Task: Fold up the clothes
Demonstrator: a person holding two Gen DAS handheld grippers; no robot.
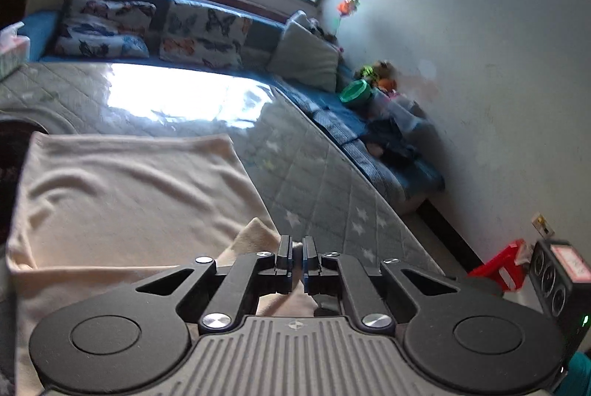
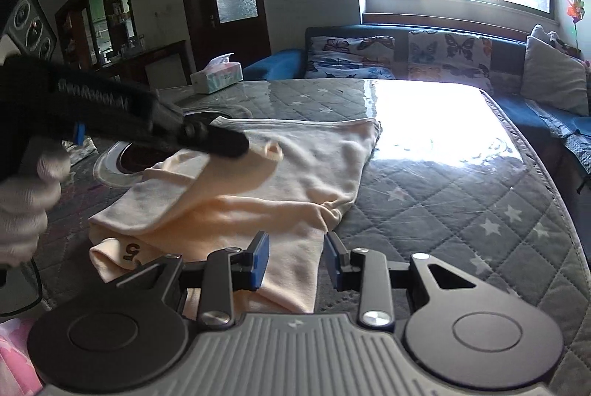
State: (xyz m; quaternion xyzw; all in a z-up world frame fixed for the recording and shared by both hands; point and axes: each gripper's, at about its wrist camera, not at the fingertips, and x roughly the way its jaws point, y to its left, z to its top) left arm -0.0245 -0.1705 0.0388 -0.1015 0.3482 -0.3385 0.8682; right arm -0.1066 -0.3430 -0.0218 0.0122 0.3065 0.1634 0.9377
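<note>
A cream garment [image 2: 295, 174] lies partly folded on the grey quilted table [image 2: 461, 196]. In the left wrist view it spreads out ahead of the fingers [image 1: 122, 196]. My left gripper [image 1: 297, 250] is shut on a fold of the cream garment and holds it lifted; it also shows in the right wrist view [image 2: 236, 143], carrying a sleeve-like flap over the garment's middle. My right gripper [image 2: 295, 261] is open, its blue pads straddling the near edge of the garment, holding nothing.
A tissue box [image 2: 218, 72] stands at the table's far left. A round glass-rimmed opening [image 2: 118, 167] lies left of the garment. A blue sofa with butterfly cushions [image 2: 406, 56] runs behind the table. A red stool [image 1: 502, 265] stands on the floor.
</note>
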